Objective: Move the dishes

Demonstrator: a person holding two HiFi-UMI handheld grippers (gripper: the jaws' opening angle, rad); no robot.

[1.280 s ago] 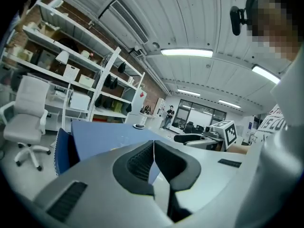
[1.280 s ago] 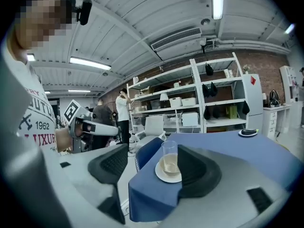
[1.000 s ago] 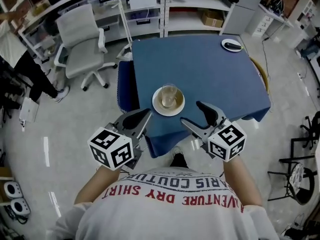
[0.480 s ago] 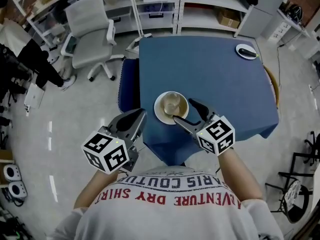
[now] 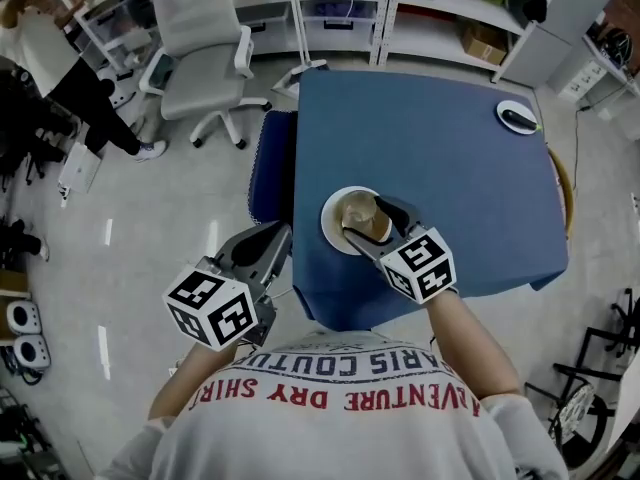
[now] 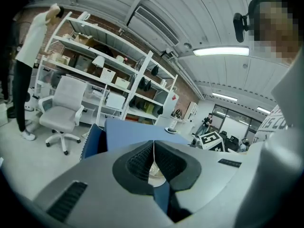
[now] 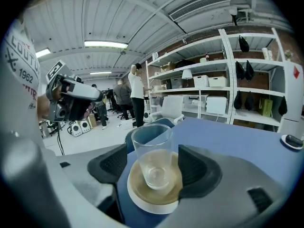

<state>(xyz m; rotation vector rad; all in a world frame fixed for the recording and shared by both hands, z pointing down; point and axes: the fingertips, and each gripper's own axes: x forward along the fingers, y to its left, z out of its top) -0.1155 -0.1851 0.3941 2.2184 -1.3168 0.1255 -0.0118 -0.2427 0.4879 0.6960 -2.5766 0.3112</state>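
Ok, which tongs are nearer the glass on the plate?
Right. The right tongs sit open with a jaw on either side of the glass, not yet closed on it. The left tongs are shut, off the left edge of the table.

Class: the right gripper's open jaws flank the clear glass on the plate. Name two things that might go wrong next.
1. The clear drinking glass stands loose on the beige round plate; if the right gripper closes off-centre, it might tip.
2. The plate sits near a corner of the blue table, so a nudge might push it off.
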